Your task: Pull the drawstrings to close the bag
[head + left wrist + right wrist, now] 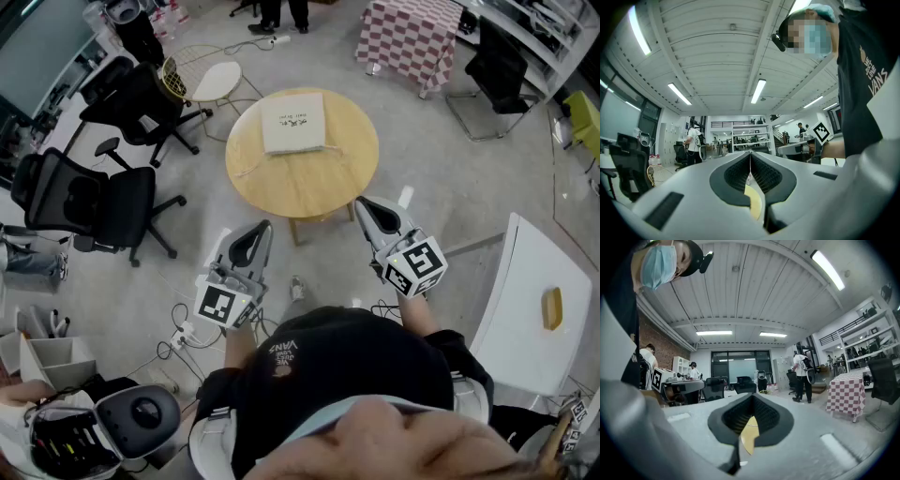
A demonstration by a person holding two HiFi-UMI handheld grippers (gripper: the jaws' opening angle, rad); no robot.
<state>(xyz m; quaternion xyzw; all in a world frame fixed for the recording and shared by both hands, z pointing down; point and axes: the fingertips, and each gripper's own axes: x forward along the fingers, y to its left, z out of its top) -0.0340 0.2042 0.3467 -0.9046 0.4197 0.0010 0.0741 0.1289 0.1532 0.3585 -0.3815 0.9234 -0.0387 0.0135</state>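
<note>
Currently the left gripper (262, 230) and right gripper (362, 204) are hovering clenched and empty below a white bag (293, 123) at upper centre, seemingly soft and light, best taken by its thin drawstring (248, 170).

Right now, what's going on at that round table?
A person stands in front of the round wooden table with a tool in each hand. The left tool and the right tool are both shut and empty, held out toward the table. The flat beige bag lies untouched on the tabletop. No drawstring has been pulled yet.
</note>
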